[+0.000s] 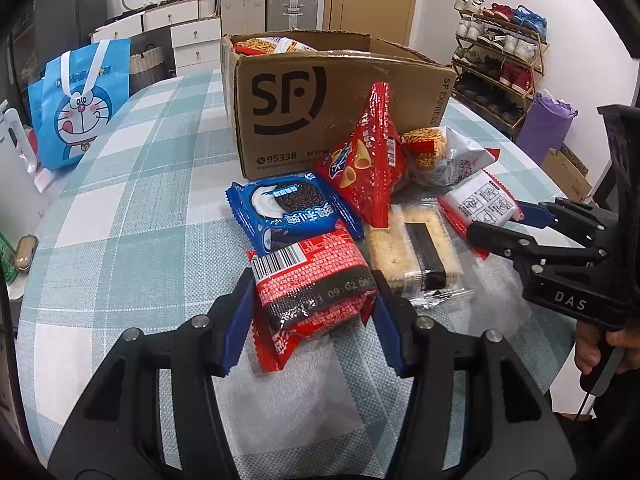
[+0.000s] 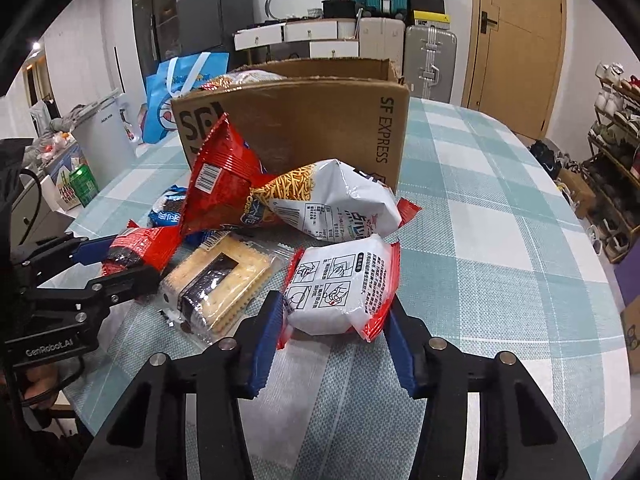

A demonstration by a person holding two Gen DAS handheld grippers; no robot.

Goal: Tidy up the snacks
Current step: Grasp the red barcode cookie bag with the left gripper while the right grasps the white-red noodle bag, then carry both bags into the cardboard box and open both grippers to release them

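Both sets of fingers clamp snacks on the bench (image 1: 140, 184): the left gripper (image 1: 316, 320) holds a red packet (image 1: 312, 280), the right gripper (image 2: 332, 332) a white packet (image 2: 340, 288), presumably bound for the cardboard box (image 1: 320, 112) behind.

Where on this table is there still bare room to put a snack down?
The checked tablecloth lies bare right of the cardboard box and the white packet. Another free stretch lies between the box and the blue cartoon bag. It is crowded in front of the box, where the packets pile up.
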